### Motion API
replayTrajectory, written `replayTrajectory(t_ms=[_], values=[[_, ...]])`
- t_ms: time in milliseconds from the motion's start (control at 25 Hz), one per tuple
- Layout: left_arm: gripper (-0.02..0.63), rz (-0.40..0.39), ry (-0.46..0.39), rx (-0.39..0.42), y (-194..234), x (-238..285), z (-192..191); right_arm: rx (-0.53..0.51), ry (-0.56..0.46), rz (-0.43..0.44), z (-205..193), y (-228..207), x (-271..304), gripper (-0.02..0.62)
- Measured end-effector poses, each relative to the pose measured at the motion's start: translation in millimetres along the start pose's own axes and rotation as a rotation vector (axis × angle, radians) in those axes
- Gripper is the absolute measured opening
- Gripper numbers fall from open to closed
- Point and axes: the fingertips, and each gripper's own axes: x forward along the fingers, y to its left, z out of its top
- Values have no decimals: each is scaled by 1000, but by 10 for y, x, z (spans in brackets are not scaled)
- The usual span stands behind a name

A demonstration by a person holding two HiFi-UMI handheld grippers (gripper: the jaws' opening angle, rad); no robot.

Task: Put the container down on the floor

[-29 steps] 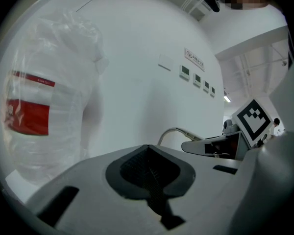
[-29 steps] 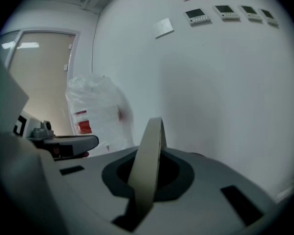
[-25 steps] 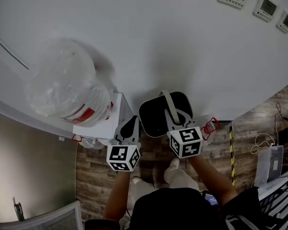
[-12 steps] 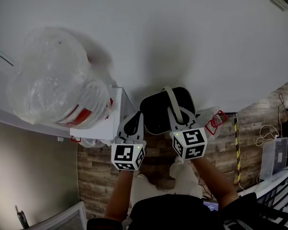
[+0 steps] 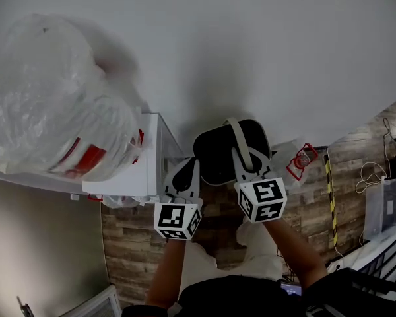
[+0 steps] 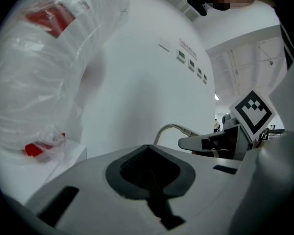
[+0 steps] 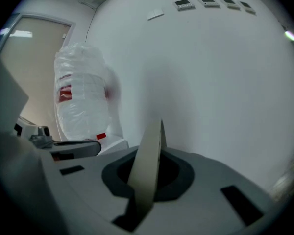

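The black container (image 5: 219,152) hangs by its thin grey handle (image 5: 236,140) close to a white wall, above the wooden floor (image 5: 133,243). My right gripper (image 5: 245,170) is shut on that handle. In the right gripper view the handle (image 7: 148,155) stands as a pale strip pinched between the jaws of the right gripper (image 7: 146,177). My left gripper (image 5: 183,178) sits just left of the container, jaws together with nothing in them. From the left gripper (image 6: 149,170) the curved handle (image 6: 172,129) shows to the right.
A big clear plastic bag (image 5: 53,117) with red-and-white contents rests on a white box (image 5: 133,174) at the left. Yellow-black tape (image 5: 330,190) and a red-tagged item (image 5: 302,160) lie on the floor at the right. Control panels (image 7: 206,3) hang high on the wall.
The head view has tilted: the bag now looks larger and further left, and the wall panels have left the frame. Both grippers and the container hold almost the same place.
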Motion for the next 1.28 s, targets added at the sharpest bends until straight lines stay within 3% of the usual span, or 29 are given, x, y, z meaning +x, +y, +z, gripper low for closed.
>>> replayTrajectory(t_ms=[560,1280], values=[[17,-19,-42,30,78,240,-802,3,1,-1,-836,-224,342,31],[17,1,-9,42,409,489,-1813,16,11,-21,-1792,-459,851,31]])
